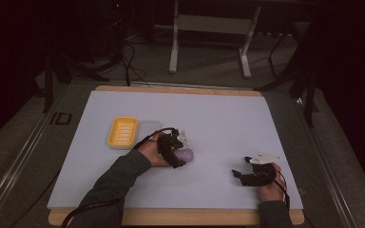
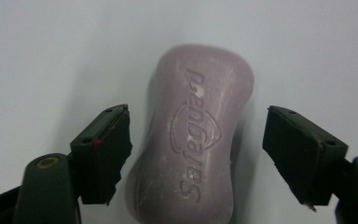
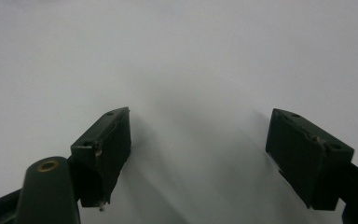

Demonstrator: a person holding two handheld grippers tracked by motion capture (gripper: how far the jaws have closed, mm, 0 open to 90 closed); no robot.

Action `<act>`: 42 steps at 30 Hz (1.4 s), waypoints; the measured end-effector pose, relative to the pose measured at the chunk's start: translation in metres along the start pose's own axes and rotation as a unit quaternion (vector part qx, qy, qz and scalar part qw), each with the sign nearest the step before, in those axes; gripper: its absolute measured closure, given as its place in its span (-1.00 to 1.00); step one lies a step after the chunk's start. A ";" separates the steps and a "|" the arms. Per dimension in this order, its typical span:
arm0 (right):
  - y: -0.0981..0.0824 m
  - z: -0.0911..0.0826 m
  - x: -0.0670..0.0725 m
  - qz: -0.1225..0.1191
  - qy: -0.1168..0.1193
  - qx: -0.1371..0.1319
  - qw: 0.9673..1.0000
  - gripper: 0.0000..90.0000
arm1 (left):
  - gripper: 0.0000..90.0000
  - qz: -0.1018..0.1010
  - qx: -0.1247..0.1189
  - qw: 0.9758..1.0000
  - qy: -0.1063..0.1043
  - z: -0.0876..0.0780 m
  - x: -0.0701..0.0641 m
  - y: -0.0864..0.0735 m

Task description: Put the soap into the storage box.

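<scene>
A pale purple soap bar (image 2: 193, 135) with embossed lettering lies flat on the white table top (image 1: 218, 123). My left gripper (image 2: 198, 154) is open around it, one jaw on each side; whether the left jaw touches its edge I cannot tell, and a gap shows at the right jaw. In the high view the soap bar (image 1: 186, 155) pokes out to the right of the left gripper (image 1: 176, 154). A yellow ribbed soap dish (image 1: 122, 132) sits to the left, beside a clear lid (image 1: 148, 129). My right gripper (image 1: 240, 174) rests open near the front right, with nothing between its jaws (image 3: 198, 154).
The white sheet covers a wooden board (image 1: 180, 89) whose edge shows at the back and front. Cables (image 1: 100, 206) trail from both grippers toward the front edge. Table legs and a dark floor lie beyond the far edge.
</scene>
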State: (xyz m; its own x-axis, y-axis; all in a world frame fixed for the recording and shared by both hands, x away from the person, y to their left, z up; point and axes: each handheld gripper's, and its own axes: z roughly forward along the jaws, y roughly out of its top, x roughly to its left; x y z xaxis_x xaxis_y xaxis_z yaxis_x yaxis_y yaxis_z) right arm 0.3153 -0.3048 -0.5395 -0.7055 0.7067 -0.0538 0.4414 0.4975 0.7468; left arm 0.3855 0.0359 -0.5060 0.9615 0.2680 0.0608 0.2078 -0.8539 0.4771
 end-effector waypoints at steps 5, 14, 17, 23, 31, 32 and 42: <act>0.000 0.000 0.000 0.000 0.001 0.000 1.000 -0.52 | -0.37 0.003 0.016 1.000 -0.008 0.006 0.003 -0.001; 0.000 0.000 0.000 0.000 0.001 0.001 1.000 -0.52 | -0.01 0.008 0.042 0.999 -0.023 0.004 0.009 0.005; 0.000 0.000 0.000 0.001 0.002 0.001 1.000 -0.52 | 0.02 0.009 0.052 0.998 -0.021 0.003 0.008 0.005; 0.000 0.000 0.000 0.000 0.002 0.000 1.000 -0.51 | 0.04 0.007 0.062 0.998 -0.015 0.000 0.007 0.002; 0.000 0.000 0.000 0.000 0.001 0.001 1.000 -0.52 | 0.05 0.012 0.094 0.996 -0.005 -0.009 0.002 -0.007; 0.000 0.000 0.000 0.000 0.001 0.001 1.000 -0.52 | 0.05 0.013 0.098 0.995 -0.006 -0.009 0.002 -0.007; 0.000 0.000 -0.001 0.003 0.003 0.001 1.000 -0.52 | -0.04 0.034 0.118 0.992 -0.014 -0.006 0.003 0.003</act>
State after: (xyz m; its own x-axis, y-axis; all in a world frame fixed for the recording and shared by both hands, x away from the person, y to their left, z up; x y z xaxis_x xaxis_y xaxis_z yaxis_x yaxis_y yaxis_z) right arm 0.3159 -0.3049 -0.5396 -0.7057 0.7071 -0.0450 0.4477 0.4943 0.7451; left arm 0.3882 0.0374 -0.4989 0.9787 0.1964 0.0601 0.1752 -0.9511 0.2542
